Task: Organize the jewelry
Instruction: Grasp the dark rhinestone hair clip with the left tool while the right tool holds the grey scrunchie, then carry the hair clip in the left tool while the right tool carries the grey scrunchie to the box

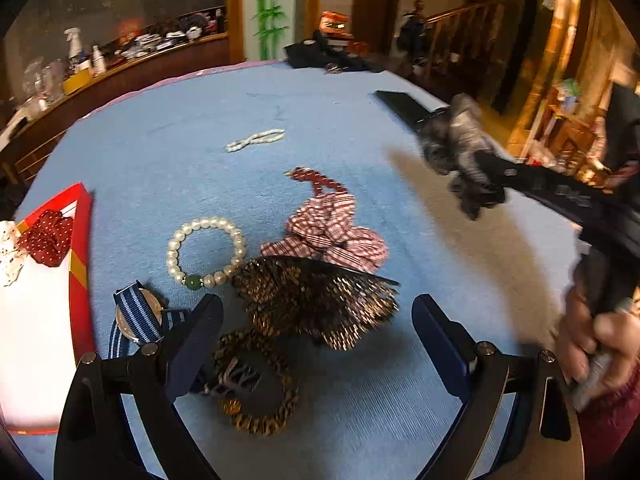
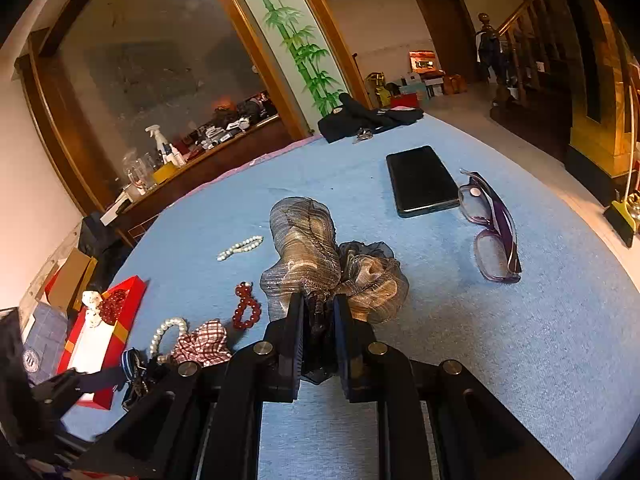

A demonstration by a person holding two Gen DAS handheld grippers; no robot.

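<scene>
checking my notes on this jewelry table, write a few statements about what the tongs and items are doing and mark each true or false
1. The right tongs are shut on the grey gauze scrunchie. True.
2. The left tongs grip the pearl bracelet. False: they are open, holding nothing.
3. The red box already holds a red dotted bow. True.
4. The purple glasses lie inside the red box. False: they lie on the blue cloth, beside the black phone.
</scene>
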